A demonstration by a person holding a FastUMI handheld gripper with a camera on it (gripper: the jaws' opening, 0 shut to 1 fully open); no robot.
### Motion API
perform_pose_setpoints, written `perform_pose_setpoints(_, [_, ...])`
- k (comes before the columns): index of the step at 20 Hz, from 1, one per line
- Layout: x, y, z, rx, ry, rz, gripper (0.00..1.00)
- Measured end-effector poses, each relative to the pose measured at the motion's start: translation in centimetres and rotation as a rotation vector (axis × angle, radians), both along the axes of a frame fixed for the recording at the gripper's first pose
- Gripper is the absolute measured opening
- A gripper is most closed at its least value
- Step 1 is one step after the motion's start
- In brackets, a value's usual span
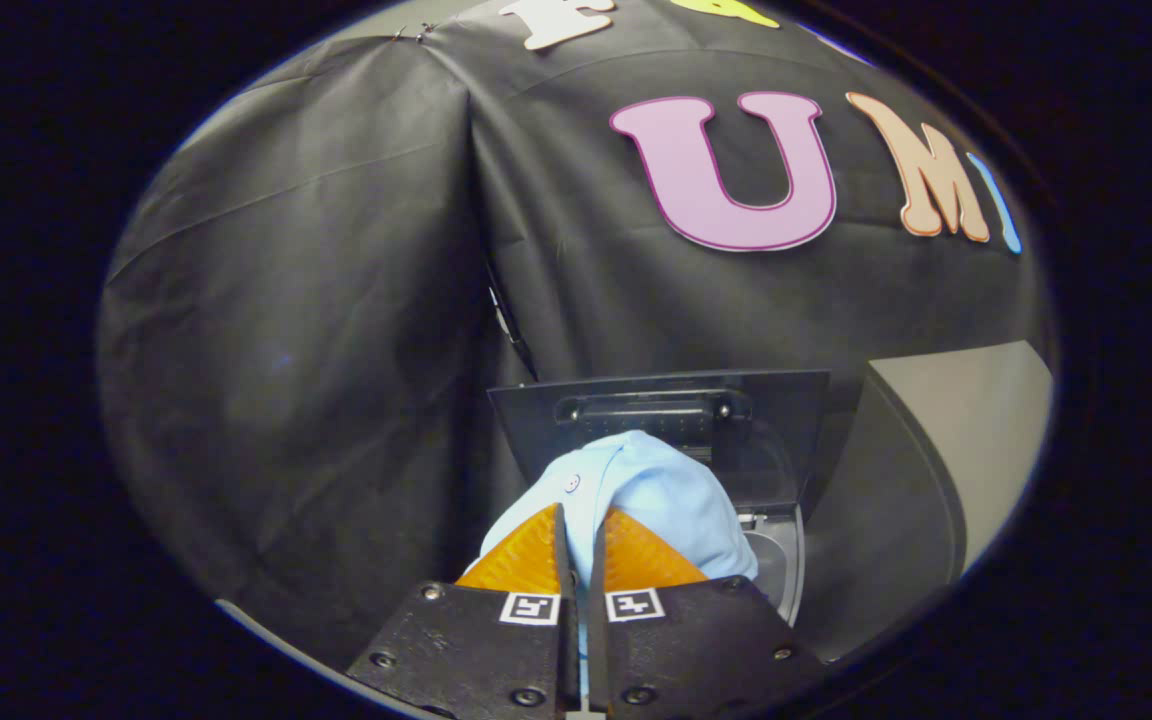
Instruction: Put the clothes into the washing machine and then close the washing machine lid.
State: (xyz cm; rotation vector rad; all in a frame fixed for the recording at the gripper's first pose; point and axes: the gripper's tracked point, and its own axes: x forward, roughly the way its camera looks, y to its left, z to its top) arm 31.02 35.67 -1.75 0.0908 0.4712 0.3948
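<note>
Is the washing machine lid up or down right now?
Up. The lid stands raised beyond the light blue garment, which the gripper pinches between its fingers.

1. Gripper point(576, 525): its two fingers stand nearly together, a fold of the garment point(651, 490) pinched between them and pressed from both sides.
2. Garment: bunched over and just ahead of the fingertips, spilling to either side of them, more to the right.
3. Washing machine lid point(776, 420): raised upright directly beyond the garment, which hides its lower middle part.
4. Washing machine body point(936, 450): right of the lid and of the gripper, reaching further right.
5. Machine opening rim point(781, 560): below the lid, just right of the garment, partly hidden by it.
6. Booth wall point(316, 300): behind everything, spreading left of the lid and above it.
</note>
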Motion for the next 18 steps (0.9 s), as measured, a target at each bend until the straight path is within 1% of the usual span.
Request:
perform_pose_setpoints(6, [1.9,-0.7,-6.9,0.017,0.04,-0.064,0.03])
perform_pose_setpoints(11, [3.0,-1.4,-12.5,0.043,0.119,-0.114,0.03])
perform_pose_setpoints(18, [4.4,-1.8,-17.3,0.048,0.179,-0.154,0.03])
